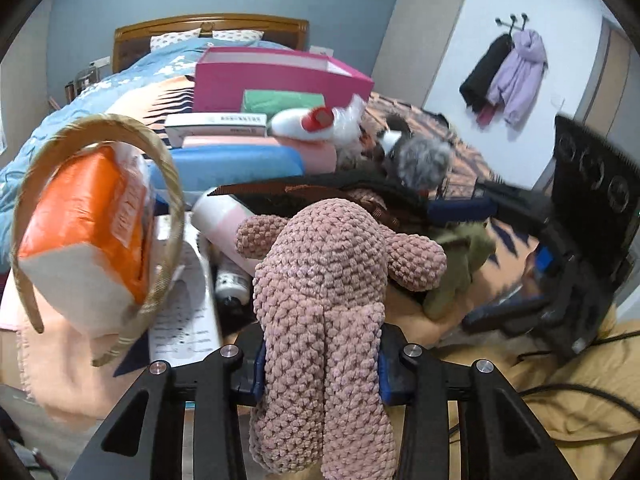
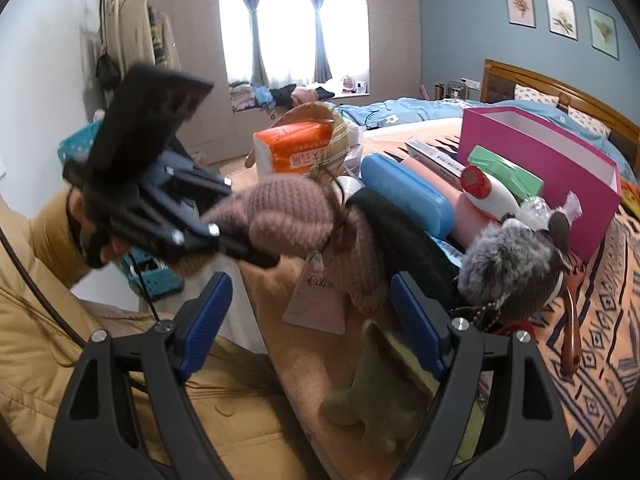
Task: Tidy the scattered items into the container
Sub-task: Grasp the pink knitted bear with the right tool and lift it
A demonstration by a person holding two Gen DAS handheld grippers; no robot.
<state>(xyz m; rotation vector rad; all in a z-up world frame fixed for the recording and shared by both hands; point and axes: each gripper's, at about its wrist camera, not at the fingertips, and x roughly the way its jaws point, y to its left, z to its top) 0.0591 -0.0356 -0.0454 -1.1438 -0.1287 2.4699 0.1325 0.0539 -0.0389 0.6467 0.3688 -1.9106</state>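
Left wrist view: the left gripper (image 1: 320, 364) is clenched on a pink crocheted toy (image 1: 320, 280), its blue pads pressed against both sides of the toy's body. The toy hangs above the near edge of the bed, its arms spread over the clutter below. A green plush toy (image 1: 460, 264) lies just right of it on the patterned blanket (image 1: 460, 160). To the left, an orange tissue pack (image 1: 84, 236) sits inside the loop of a tan headband (image 1: 168, 184). Behind these lie a blue case (image 1: 232, 164), a white bottle with a red cap (image 1: 308, 124), a green pack (image 1: 280, 102) and a grey furry toy (image 1: 424, 160). The pink box (image 1: 276, 76), open at the top, stands farther back on the bed. The right gripper (image 1: 520, 312) enters from the right, blurred; its finger spacing cannot be read here.

Right wrist view: the right gripper (image 2: 308, 320) is released, its fingers set wide apart and holding nothing. The green plush toy (image 2: 376, 392) lies below it, near the right finger. The left gripper (image 2: 256, 248) appears at centre left, blurred, grasping the pink crocheted toy (image 2: 288, 212) above the bed edge. The pink box (image 2: 552, 160) stands at upper right, well apart from the held toy, with the blue case (image 2: 404, 192), the white bottle (image 2: 488, 192) and the grey furry toy (image 2: 508, 264) between them. A tan sleeve (image 2: 60, 340) fills the lower left.
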